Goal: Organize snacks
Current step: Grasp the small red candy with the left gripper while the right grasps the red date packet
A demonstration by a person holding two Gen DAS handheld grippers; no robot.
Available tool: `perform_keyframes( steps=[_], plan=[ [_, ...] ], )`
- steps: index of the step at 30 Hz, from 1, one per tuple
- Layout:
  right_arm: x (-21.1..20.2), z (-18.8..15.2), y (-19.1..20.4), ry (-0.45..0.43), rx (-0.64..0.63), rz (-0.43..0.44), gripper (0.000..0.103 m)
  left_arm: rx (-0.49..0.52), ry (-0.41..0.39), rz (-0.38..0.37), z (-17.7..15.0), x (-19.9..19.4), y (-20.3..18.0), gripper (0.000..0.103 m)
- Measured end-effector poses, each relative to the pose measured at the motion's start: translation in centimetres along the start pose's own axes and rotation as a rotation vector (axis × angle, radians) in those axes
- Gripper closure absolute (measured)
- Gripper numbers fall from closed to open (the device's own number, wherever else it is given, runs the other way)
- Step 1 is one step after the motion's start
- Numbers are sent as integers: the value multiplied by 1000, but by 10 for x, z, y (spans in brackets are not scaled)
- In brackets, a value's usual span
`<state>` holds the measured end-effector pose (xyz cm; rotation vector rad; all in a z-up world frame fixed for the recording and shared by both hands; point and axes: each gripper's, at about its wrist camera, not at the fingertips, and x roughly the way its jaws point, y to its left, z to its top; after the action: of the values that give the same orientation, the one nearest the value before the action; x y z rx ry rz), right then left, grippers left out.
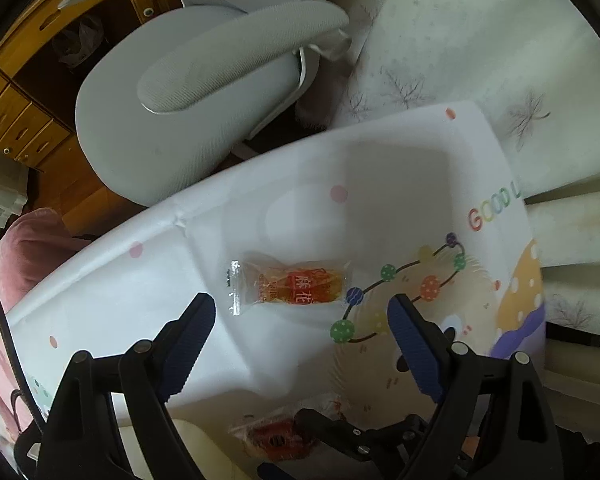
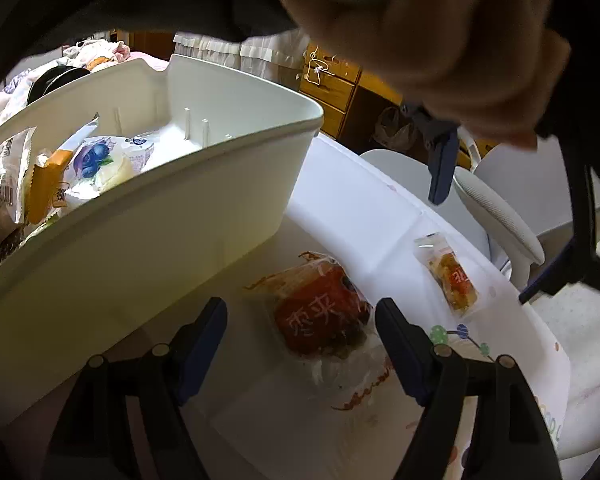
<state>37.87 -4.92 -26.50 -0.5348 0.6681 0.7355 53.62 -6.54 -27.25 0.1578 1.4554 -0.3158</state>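
Note:
A small orange snack packet lies flat on the white cartoon-print table. My left gripper hangs open straight above it, and the packet sits just ahead of the blue pads, untouched. A bigger red snack packet lies nearer the white basket. My right gripper is open, its fingers standing either side of the red packet without pressing on it. In the right wrist view a hand holds the left gripper over the orange packet.
The basket holds several wrapped snacks at its left end. A grey office chair stands close against the table's far edge. A bed with a leaf-print sheet lies beyond, and wooden drawers stand behind the chair.

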Motion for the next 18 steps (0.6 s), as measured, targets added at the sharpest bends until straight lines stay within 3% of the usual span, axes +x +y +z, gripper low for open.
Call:
perform_keyframes(
  steps=[3, 5, 11, 18],
  plan=[
    [1, -2, -4, 2, 20, 5, 29, 2, 18, 6, 3, 10, 1, 16],
    [0, -4, -6, -4, 34, 0, 41, -7, 21, 14, 4, 16, 2, 16],
    [-9, -12, -9, -3, 45, 18, 46, -24, 30, 18, 8, 27, 2, 21],
    [-28, -25, -8, 44, 77, 30, 46, -45, -15, 16, 12, 28, 6, 27]
  ],
)
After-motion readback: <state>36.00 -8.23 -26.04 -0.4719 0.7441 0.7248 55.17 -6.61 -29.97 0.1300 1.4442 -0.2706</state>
